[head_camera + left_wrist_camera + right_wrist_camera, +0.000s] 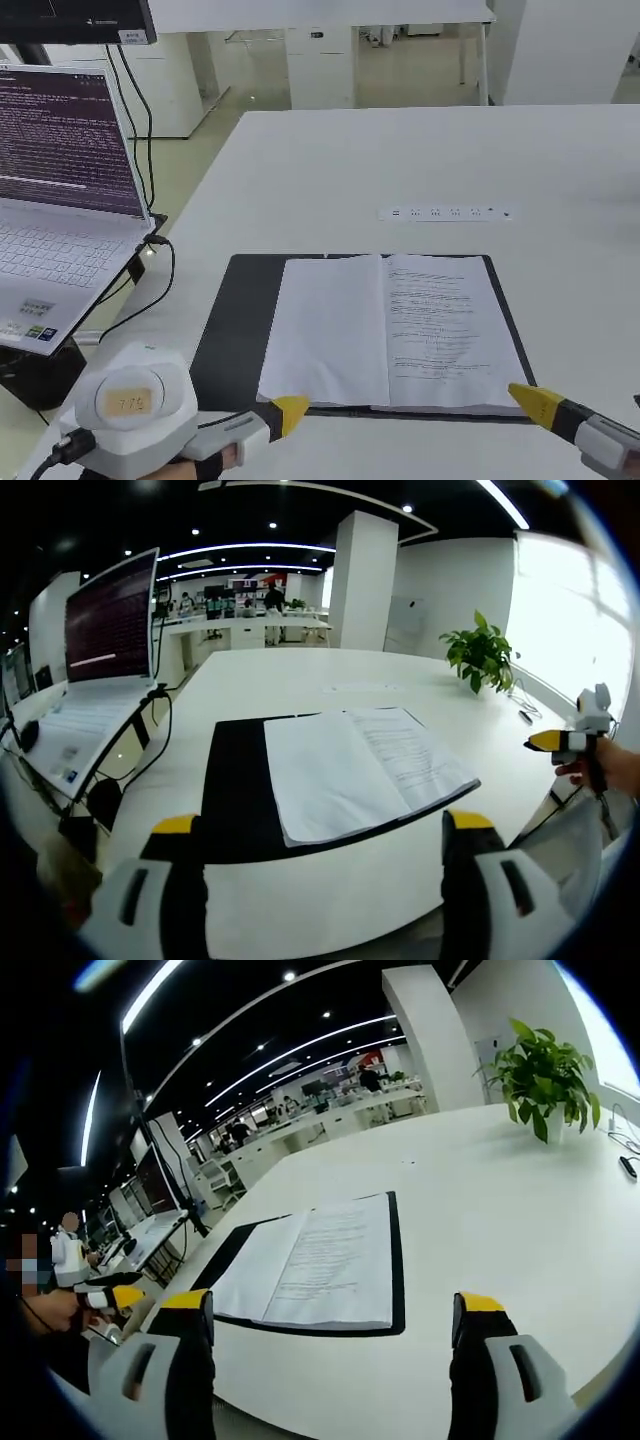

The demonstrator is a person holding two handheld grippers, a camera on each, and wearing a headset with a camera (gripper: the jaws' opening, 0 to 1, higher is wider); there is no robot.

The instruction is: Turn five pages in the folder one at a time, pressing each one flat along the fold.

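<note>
While it lies open and flat on the white table, the folder is found close to the table's near edge, with its black cover showing widest on the left side. A blank page is spread left of the fold, a printed page right of it; both are seen lying flat. The left gripper is held near the folder's front left corner, and from its own view it is noted to be apart from the paper, jaws spread wide with nothing between them. The right gripper is held near the front right corner, likewise clear of the folder, jaws wide apart and empty. A socket strip is set into the table just beyond the folder's far edge. An open laptop with lines of text on a dark screen is placed off to the left, a black cable looped beside it. A potted plant is noted at the table's far right side
</note>
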